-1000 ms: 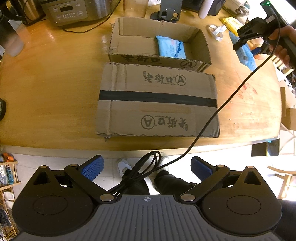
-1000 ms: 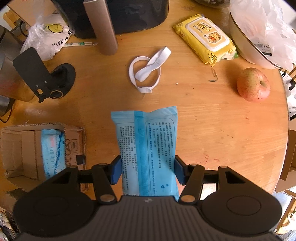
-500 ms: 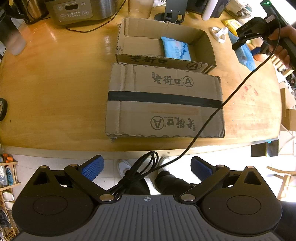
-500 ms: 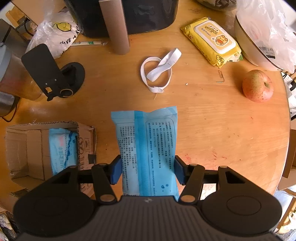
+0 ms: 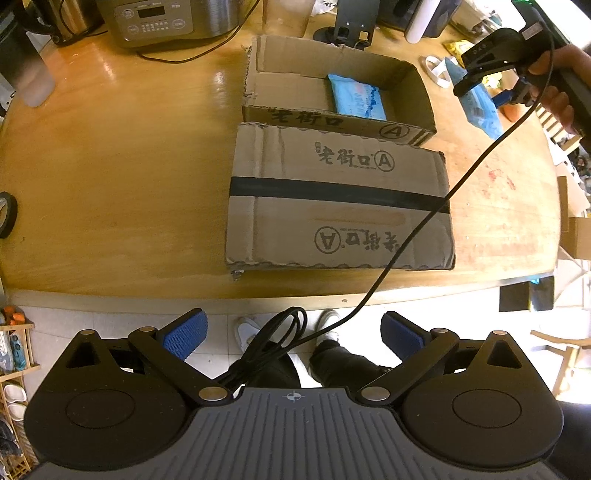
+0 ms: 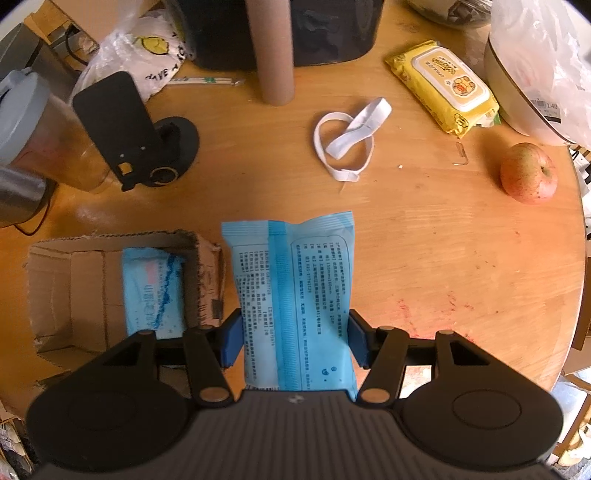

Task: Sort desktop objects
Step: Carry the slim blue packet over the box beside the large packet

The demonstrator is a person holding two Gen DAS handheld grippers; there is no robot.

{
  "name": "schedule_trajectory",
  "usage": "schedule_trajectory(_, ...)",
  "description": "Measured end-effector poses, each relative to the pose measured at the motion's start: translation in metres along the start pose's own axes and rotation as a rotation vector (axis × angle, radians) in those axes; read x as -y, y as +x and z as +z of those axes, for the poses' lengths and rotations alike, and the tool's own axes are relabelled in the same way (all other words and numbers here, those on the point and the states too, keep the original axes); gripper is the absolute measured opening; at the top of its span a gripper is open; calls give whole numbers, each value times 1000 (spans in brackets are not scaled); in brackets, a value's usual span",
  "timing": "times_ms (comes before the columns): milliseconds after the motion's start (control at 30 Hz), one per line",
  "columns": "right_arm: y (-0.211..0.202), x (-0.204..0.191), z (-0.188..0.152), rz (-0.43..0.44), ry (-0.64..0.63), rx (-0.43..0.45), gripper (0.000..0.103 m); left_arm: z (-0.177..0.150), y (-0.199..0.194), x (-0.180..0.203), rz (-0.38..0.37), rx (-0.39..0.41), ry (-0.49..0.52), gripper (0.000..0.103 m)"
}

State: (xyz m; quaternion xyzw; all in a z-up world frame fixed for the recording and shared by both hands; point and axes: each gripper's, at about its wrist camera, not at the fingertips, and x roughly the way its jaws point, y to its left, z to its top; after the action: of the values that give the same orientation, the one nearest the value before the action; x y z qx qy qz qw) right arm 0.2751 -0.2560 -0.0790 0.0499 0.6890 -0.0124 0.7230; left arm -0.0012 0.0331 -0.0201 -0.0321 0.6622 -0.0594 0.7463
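Right gripper [image 6: 295, 341] pinches glossy blue rectangular tissue pack [image 6: 293, 295] between blue ribbed pads, beside corrugated cardboard box [image 6: 66, 295]. Left gripper [image 5: 293, 332] spread, holding nothing, off the wooden table [image 5: 110, 166].

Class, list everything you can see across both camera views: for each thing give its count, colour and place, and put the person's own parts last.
Table: one, wooden, under everything.
Open box: one, brown cardboard, mid-table.
Flat cardboard: one, brown with black tape, in front of the box.
Blue packs: two, one in the box, one in the right gripper.
Yellow wipes pack: one, far right.
Elastic band: one, white, mid-table.
Apple: one, red, right edge.
Cardboard tube: one, brown, upright at the back.
Black stand: one, left of the tube.
Rice cooker: one, silver, far left.
Left gripper: open, holds nothing.
Right gripper: shut on a blue pack.
Hand: one, on the right gripper's handle.
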Motion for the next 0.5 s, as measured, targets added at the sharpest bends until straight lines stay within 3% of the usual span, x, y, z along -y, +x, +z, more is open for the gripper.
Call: schedule_trajectory(500, -2, -42, -7, 10, -20, 5, 60, -3, -3, -23, -9, 4, -8, 103)
